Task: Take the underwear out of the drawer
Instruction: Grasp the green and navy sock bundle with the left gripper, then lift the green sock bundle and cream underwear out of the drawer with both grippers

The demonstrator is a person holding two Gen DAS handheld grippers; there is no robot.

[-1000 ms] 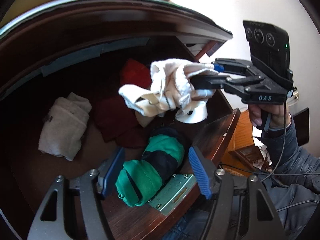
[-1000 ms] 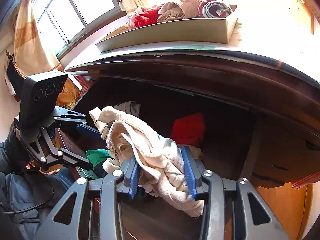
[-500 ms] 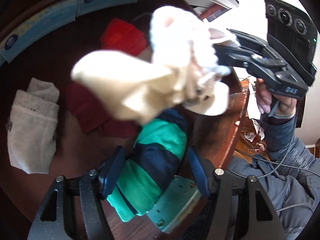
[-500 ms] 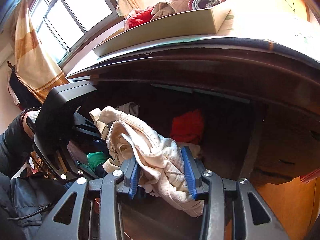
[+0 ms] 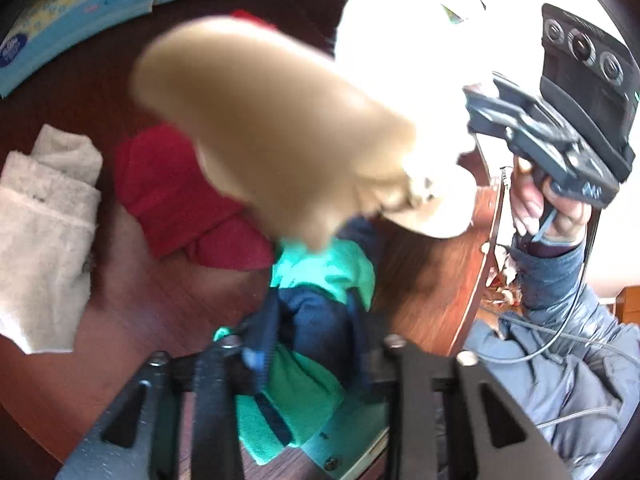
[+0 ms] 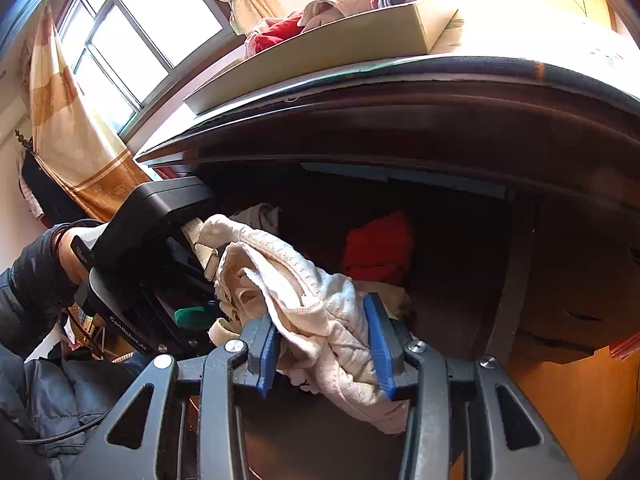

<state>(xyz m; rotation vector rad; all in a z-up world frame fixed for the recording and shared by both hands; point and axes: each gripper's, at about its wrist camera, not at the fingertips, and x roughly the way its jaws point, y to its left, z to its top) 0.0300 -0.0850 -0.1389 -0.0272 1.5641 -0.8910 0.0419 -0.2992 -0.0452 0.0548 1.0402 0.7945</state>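
Observation:
My right gripper (image 6: 326,346) is shut on cream white underwear (image 6: 308,300) and holds it above the open dark wood drawer (image 6: 516,264). In the left wrist view the same underwear (image 5: 280,136) hangs blurred and close to the lens, with the right gripper (image 5: 472,104) at the right. My left gripper (image 5: 316,348) is down in the drawer, its fingers closed around a green and navy folded garment (image 5: 316,308). That garment shows as a green patch in the right wrist view (image 6: 190,316).
In the drawer lie a red garment (image 5: 176,196), a grey-white folded cloth (image 5: 44,232) and blue packets (image 5: 80,4) along the back. The drawer's front edge (image 5: 476,280) is at the right. A cardboard tray (image 6: 320,56) of clothes stands on the dresser top.
The left gripper has pushed down into the drawer and closed on the green and navy garment. The right gripper still holds the cream underwear, now nearer the left camera.

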